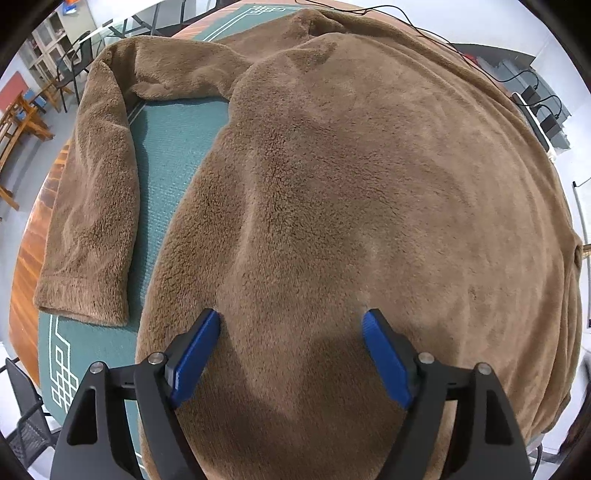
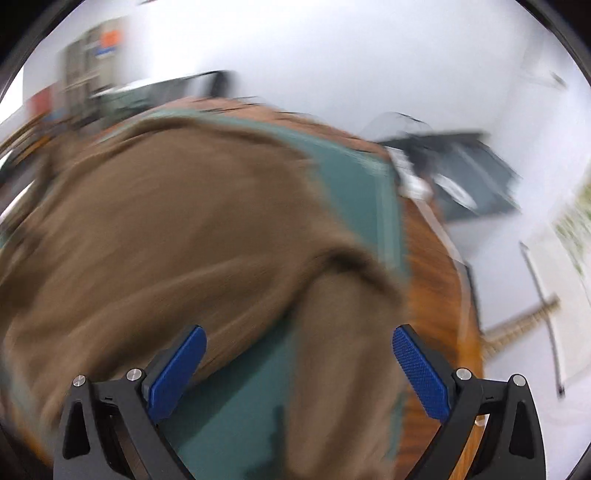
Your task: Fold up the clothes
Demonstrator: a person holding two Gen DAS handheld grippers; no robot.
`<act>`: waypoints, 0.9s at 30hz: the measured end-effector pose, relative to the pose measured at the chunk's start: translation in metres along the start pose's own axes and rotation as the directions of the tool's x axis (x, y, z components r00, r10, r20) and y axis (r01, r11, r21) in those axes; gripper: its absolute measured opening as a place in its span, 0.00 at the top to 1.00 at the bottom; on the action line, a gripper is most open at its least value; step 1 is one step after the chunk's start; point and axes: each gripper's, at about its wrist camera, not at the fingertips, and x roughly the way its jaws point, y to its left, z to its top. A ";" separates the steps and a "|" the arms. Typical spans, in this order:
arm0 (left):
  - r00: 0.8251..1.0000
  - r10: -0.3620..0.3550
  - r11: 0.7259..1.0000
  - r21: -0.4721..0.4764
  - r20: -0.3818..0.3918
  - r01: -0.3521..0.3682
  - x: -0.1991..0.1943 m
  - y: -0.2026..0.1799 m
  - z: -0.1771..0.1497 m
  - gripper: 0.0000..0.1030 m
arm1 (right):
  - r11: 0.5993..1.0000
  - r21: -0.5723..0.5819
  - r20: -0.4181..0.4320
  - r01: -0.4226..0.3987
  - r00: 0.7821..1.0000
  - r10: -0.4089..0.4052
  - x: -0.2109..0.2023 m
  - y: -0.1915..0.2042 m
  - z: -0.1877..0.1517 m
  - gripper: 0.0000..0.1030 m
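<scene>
A brown fleece sweater [image 1: 351,166] lies spread flat on a green mat [image 1: 173,147] over a wooden table. One sleeve [image 1: 96,192] runs down the left side, apart from the body. My left gripper [image 1: 291,321] points steeply down over the sweater's lower body, open, its blue pads [image 1: 195,354] spread with only fleece below them. The right wrist view is blurred by motion. There my right gripper [image 2: 299,339] is open above the sweater [image 2: 166,229], over the other sleeve [image 2: 343,332] and a strip of green mat [image 2: 240,406]. Nothing sits between its pads [image 2: 421,373].
The wooden table edge [image 1: 29,258] shows at the left and also on the right [image 2: 436,295]. Black cables [image 1: 436,33] trail off the far side. Chairs [image 1: 70,70] and wooden furniture [image 1: 18,122] stand beyond the table. A dark chair [image 1: 26,417] is near the front left corner.
</scene>
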 end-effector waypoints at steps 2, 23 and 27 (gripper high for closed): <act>1.000 -0.011 1.000 -0.001 0.003 0.011 -0.002 0.001 -0.004 0.19 | 0.991 -0.074 -0.037 -0.112 0.993 0.109 -0.011 0.026 -0.019 0.01; 0.999 0.033 0.990 -0.140 0.032 -0.028 -0.042 0.053 -0.099 0.19 | 0.692 0.231 -0.099 -0.684 0.692 0.716 0.017 0.065 -0.027 0.01; 0.998 0.051 0.983 -0.177 0.026 -0.046 -0.043 0.070 -0.116 0.19 | 0.527 0.357 0.006 -0.771 0.567 0.824 0.017 0.045 -0.021 0.01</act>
